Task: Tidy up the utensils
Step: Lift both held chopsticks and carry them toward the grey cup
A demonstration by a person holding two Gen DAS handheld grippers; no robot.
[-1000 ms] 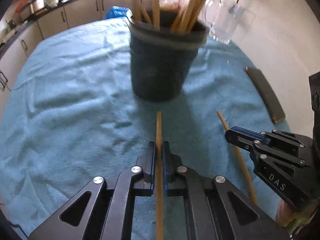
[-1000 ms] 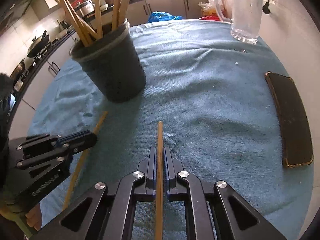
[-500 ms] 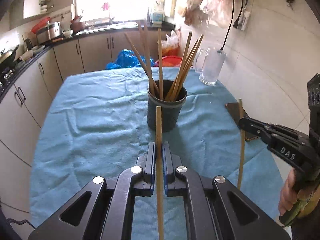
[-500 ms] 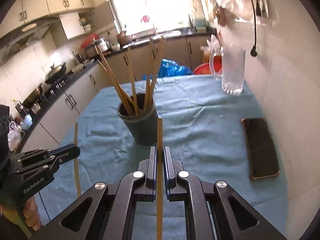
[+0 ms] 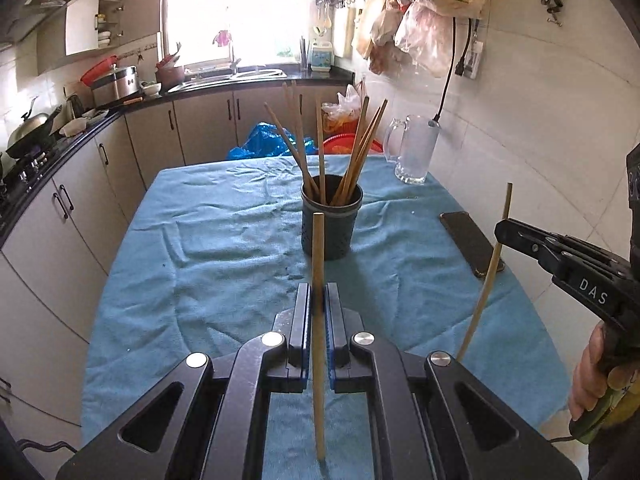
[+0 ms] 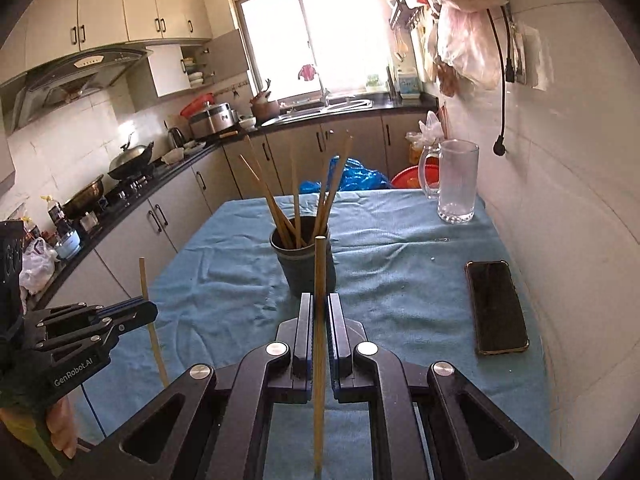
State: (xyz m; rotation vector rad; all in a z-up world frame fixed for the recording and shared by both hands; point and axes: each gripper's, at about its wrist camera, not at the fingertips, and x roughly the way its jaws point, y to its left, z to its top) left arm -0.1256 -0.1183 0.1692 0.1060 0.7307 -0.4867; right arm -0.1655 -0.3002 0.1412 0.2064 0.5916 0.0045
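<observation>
- Chopsticks: one chopstick (image 5: 318,264) is clamped between the jaws of the left gripper (image 5: 318,300), held above the near part of the table (image 5: 192,264), its tip pointing toward the holder.
- Second chopstick (image 6: 319,280) is pinched the same way in the right gripper (image 6: 319,312), also raised over the near edge.
- From the left view the right gripper (image 5: 505,229) shows at the right side, its stick (image 5: 490,276) standing nearly upright; from the right view the left gripper (image 6: 146,312) shows at the left with its stick (image 6: 150,320) upright too.
- Both tools are closed tight on their sticks.
- Holder (image 5: 331,224), a dark cup, stands about the middle of the table, with several more chopsticks (image 5: 352,160) fanned out of it.
- Blue cloth (image 6: 400,288) covers the whole top, somewhat wrinkled.
- Phone (image 6: 496,312) lies flat along the right edge, well apart from the holder.
- Glass mug (image 6: 456,184) stands at the far right corner.
- A hand (image 5: 588,372) grips the right tool's handle; another hand (image 6: 60,420) grips the left one.
</observation>
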